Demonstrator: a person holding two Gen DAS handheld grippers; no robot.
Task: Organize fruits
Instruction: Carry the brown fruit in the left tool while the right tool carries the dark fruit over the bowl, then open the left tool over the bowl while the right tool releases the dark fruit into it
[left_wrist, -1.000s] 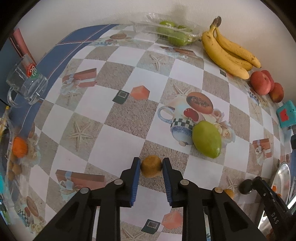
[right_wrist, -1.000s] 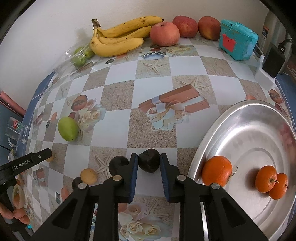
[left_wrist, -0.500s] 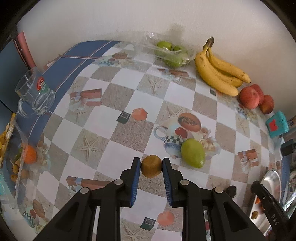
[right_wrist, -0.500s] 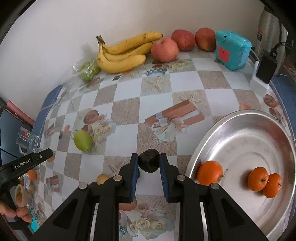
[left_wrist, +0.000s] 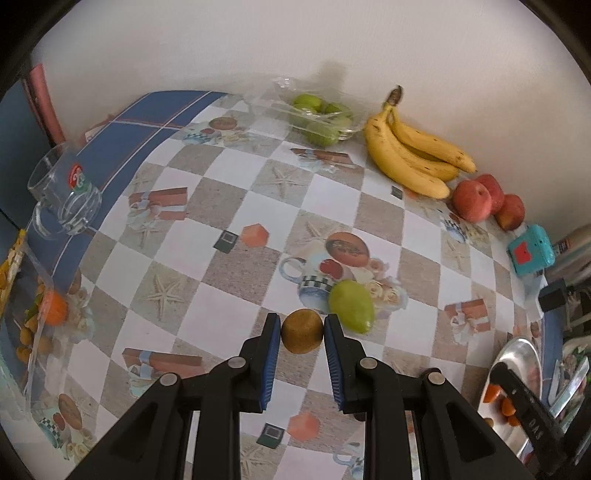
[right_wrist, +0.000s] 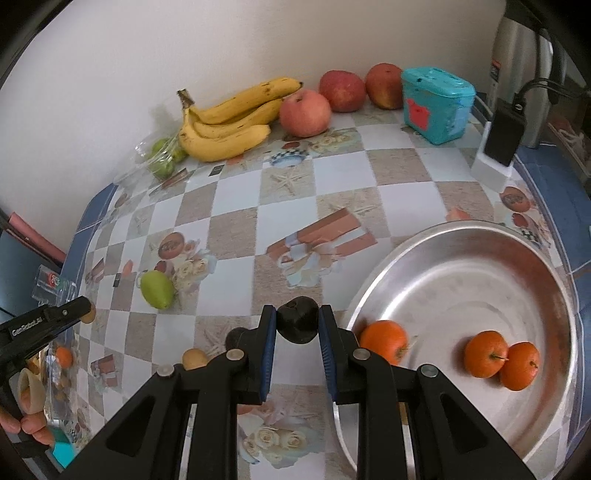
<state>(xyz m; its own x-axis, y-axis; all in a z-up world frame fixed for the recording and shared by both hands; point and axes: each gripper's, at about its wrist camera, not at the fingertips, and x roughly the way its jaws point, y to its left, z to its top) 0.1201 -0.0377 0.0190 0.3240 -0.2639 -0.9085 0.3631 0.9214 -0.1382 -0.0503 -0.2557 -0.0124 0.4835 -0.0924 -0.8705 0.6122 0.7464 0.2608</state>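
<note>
My left gripper (left_wrist: 301, 334) is shut on a small brown round fruit (left_wrist: 301, 331) and holds it above the table, just left of a green mango (left_wrist: 351, 306). My right gripper (right_wrist: 297, 326) is shut on a small dark fruit (right_wrist: 297, 320), held above the table by the left rim of the steel tray (right_wrist: 554, 291). The tray holds three oranges (right_wrist: 384, 341). A second dark fruit (right_wrist: 236, 336) and a small tan fruit (right_wrist: 194, 359) lie on the table behind my right gripper's left finger.
Along the wall are a banana bunch (right_wrist: 229, 123), three red apples (right_wrist: 304, 112), a teal box (right_wrist: 436, 103) and a clear bag of green fruit (left_wrist: 321, 118). A glass mug (left_wrist: 62, 195) stands at the left edge. A charger (right_wrist: 502, 136) and a kettle stand at the right.
Both grippers have risen away from the table with their fruits held. The table and tray look smaller and farther in both views.
</note>
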